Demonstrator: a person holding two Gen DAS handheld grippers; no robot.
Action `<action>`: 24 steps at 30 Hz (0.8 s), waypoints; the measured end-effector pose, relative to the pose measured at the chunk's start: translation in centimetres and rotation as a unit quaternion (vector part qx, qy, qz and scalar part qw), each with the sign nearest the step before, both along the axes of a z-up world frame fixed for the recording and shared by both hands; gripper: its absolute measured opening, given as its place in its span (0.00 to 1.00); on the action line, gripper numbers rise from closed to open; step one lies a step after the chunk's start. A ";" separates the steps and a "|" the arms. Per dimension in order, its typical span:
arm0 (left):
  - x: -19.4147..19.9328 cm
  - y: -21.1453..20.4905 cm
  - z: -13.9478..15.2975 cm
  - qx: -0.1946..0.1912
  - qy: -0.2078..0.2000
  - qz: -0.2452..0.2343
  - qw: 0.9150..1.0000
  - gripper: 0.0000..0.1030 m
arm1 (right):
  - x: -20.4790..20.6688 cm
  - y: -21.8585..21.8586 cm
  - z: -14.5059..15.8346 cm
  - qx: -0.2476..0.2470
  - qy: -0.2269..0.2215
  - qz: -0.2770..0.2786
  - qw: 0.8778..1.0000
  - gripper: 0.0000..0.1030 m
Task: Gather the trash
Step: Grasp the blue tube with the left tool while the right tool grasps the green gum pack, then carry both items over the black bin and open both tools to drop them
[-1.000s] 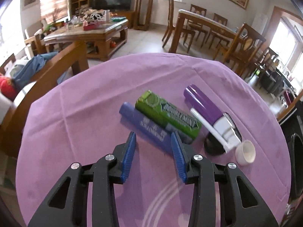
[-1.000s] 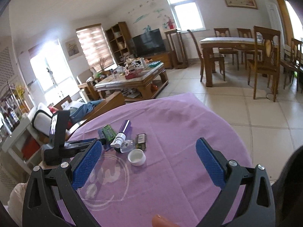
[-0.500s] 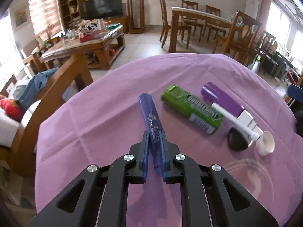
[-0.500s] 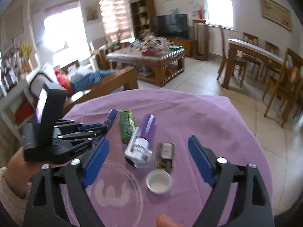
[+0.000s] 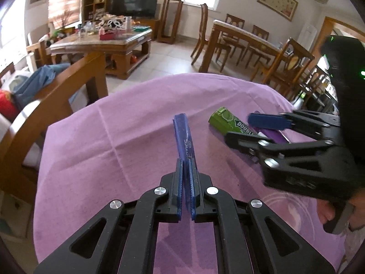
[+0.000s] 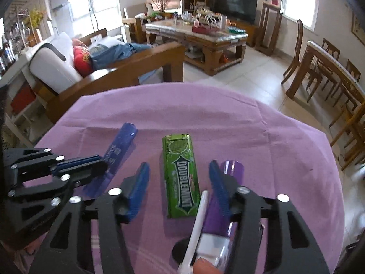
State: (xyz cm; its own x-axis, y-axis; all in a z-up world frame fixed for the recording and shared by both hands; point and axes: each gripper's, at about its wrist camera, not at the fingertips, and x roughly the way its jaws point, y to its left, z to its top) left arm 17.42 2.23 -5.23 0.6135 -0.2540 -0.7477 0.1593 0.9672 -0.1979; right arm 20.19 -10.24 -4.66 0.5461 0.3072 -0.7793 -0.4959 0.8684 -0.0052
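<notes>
Purple cloth [image 5: 118, 141] covers the round table on which the trash is laid out, with a sofa, a coffee table and dining chairs seen beyond it. On the left, a blue wrapper [image 5: 183, 134] is pinched at its near end by the left gripper [image 5: 186, 191], whose jaws are closed flat on it while the far end of the wrapper juts forward above the cloth. To the right, the green gum pack [image 6: 181, 178] lies flat between the fingers of the right gripper [image 6: 180, 190]; the jaws are closing, and the pads are not yet seen to press on it. A purple tube [image 6: 224, 196] lies just beside the pack on the right, under the right finger, with a white stick [image 6: 197, 226] slanting across its near end.

For a clean pick, the pack should probably be centred between the pads and the right finger kept inside the tube, so that only the pack is caught. Both grippers are pitched steeply down toward the table, side by side and close together, the right one reaching slightly farther.
</notes>
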 end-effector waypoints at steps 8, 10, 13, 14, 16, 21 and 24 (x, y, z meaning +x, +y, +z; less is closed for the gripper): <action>0.1 0.4 0.1 -0.015 -0.003 -0.003 1.000 0.05 | -0.7 -0.3 -0.3 0.016 0.007 -0.006 1.000 0.30; 0.0 0.5 0.3 -0.020 -0.007 -0.004 1.000 0.05 | -1.5 -1.6 0.6 0.046 0.000 -0.013 0.999 0.30; -0.5 0.4 1.2 -0.024 -0.040 -0.011 0.999 0.04 | -3.7 -3.5 3.1 0.115 -0.023 -0.026 0.993 0.30; -0.6 0.1 1.6 -0.020 -0.054 -0.013 0.998 0.04 | -4.8 -4.4 4.0 0.139 -0.034 -0.032 0.989 0.30; -1.2 -0.5 2.6 -0.035 -0.078 -0.026 0.996 0.04 | -6.6 -5.8 5.1 0.164 -0.053 -0.043 0.984 0.30; -3.5 -2.8 5.3 -0.048 -0.123 -0.051 0.990 0.04 | -12.0 -10.3 7.4 0.195 -0.108 -0.076 0.972 0.30; -5.6 -4.6 6.7 -0.063 -0.139 -0.071 0.986 0.04 | -15.0 -13.7 8.2 0.207 -0.134 -0.101 0.964 0.30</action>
State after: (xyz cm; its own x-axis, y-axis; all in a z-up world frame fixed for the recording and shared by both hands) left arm 11.79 -2.41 1.47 0.7417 -0.4328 -0.5124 0.3567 0.9015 -0.2451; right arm 5.17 -23.95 3.55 0.7923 0.4277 -0.4350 -0.3456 0.9023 0.2576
